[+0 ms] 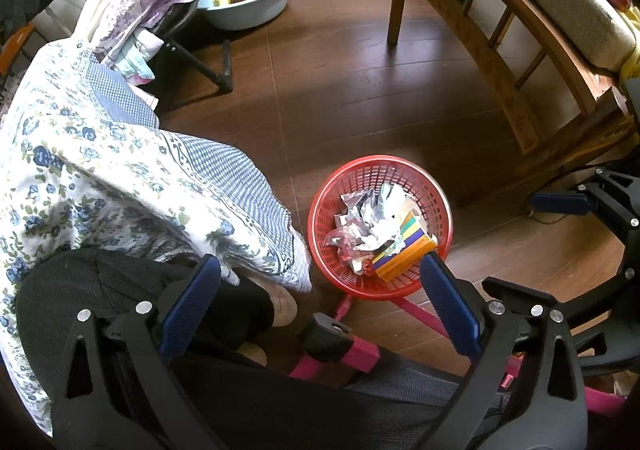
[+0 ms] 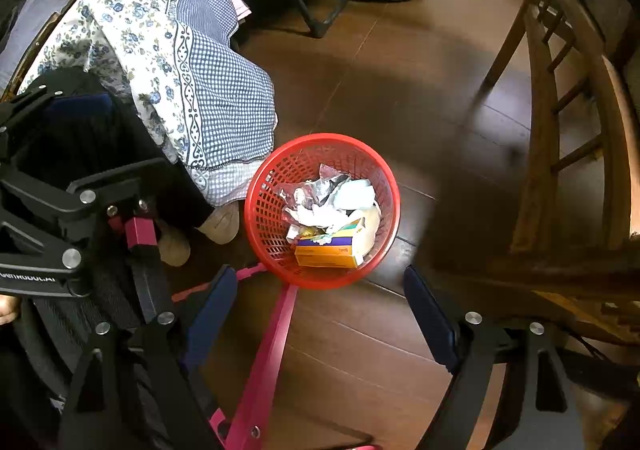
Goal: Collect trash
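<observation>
A red mesh basket [image 1: 438,202] stands on the brown wood floor, also in the right wrist view [image 2: 260,210]. It holds crumpled paper and wrappers [image 1: 376,210] [image 2: 332,198] and an orange and yellow box [image 1: 404,256] [image 2: 326,252]. My left gripper [image 1: 320,270] is open and empty, held above the floor just near side of the basket. My right gripper [image 2: 320,282] is open and empty, above the basket's near rim. The right gripper shows at the right edge of the left wrist view [image 1: 568,202].
A floral and checked quilt [image 1: 100,170] [image 2: 180,50] lies left of the basket over a person's dark legs and slippered feet [image 2: 220,222]. A wooden bench [image 1: 500,62] [image 2: 560,130] stands right. A teal basin [image 1: 248,6] with a copper pan sits far back. Pink bars [image 2: 272,350] lie below.
</observation>
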Demonstrator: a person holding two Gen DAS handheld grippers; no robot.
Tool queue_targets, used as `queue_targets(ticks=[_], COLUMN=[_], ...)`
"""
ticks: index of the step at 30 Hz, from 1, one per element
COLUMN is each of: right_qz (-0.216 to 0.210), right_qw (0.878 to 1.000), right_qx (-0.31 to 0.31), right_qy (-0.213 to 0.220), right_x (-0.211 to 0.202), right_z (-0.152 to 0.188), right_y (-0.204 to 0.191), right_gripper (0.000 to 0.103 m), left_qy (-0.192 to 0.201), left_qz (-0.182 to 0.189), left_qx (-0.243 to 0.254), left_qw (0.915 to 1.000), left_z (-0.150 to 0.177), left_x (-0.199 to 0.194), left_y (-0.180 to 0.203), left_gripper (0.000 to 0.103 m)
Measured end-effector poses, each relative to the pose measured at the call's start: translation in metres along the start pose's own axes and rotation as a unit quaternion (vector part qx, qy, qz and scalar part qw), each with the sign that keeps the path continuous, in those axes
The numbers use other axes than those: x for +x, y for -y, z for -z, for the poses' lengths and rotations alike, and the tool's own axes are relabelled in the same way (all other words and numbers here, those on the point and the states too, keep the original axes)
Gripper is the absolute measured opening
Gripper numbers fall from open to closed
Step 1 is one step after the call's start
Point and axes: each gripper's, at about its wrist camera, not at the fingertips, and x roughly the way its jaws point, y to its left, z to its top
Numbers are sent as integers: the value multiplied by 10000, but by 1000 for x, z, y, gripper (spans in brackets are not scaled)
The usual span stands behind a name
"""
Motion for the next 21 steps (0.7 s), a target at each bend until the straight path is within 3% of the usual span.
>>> queue_targets(ticks=[21], right_qz=[-11], right_qw=[10000], right_qx=[7], right_qy=[3], right_x=[0], right_z=[0], right_y=[0], right_gripper=[84], left_qy=[-1], left_qz=[5], left_qx=[38], left_qw=[10000], left_z=[1], left_x=[0], left_y=[3], left_gripper=[96])
